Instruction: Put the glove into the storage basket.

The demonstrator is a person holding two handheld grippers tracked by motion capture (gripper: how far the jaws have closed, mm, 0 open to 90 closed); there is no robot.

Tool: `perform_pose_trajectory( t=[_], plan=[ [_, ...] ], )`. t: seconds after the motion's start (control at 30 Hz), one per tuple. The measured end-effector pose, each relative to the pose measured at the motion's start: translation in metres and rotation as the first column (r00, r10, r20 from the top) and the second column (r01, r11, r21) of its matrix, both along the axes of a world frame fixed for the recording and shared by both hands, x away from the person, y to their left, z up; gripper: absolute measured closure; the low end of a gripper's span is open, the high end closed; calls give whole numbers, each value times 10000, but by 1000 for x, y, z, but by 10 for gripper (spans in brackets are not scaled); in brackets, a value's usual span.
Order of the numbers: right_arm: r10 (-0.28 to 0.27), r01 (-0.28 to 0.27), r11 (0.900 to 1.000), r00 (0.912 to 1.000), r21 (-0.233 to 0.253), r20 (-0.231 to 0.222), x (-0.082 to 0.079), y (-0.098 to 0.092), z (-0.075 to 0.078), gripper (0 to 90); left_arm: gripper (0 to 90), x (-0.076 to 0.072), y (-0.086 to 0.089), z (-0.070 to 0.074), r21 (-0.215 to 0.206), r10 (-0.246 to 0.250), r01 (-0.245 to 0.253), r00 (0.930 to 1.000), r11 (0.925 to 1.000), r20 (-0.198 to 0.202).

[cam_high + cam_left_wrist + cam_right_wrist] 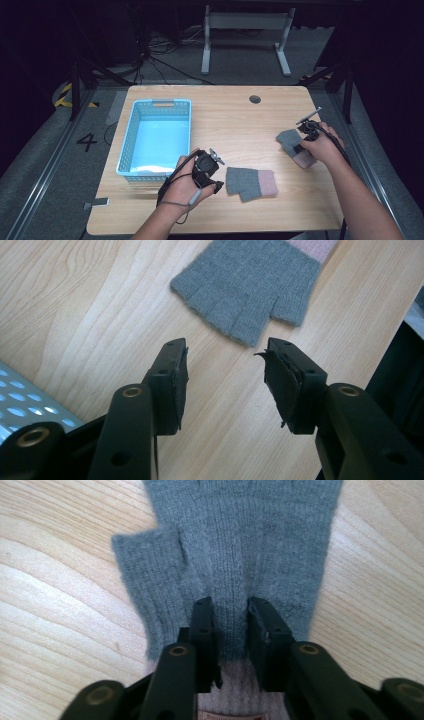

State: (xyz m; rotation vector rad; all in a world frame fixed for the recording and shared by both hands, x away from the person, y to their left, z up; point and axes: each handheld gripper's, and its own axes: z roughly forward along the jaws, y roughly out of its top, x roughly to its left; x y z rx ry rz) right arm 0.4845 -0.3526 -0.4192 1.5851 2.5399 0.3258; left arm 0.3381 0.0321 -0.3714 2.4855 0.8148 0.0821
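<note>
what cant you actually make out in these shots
1. Label at the pink cuff of the right-hand glove: right gripper view, cut by the bottom edge and partly behind the jaws; text unreadable.
2. Pink cuff of the near glove: left gripper view, cut off by the top edge.
3. Near inside wall of the blue basket: high view, hidden by its own front rim.

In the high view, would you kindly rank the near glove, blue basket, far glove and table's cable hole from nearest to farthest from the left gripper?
1. Near glove, just right of the left gripper.
2. Blue basket, left.
3. Far glove, right side.
4. Cable hole, far edge.
</note>
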Motion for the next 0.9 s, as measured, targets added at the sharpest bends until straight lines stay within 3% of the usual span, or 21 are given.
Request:
perform_pose_trajectory(
  t=[0.23,0.47,0.57,0.63,0.9],
  plan=[
    [218,-218,9998,9993,6,305,-3,1,6,798,519,1,2,-2,120,39,-38,9999,9999,-102],
    [846,-861,9960,9950,258,533,-16,9,27,799,516,0,7,-6,278,230,-223,9995,9994,-238],
    [1528,-1556,9873,9855,334,730,-26,16,42,798,512,-3,9,-10,271,245,-239,9995,9993,-202],
    [1693,-1723,9845,9823,318,799,-28,18,45,798,512,-5,11,-14,264,262,-254,9993,9993,-274],
    [2860,-2895,9569,9530,221,1002,-48,38,64,798,517,-17,17,-30,228,268,-260,9989,9994,-385]
  ],
)
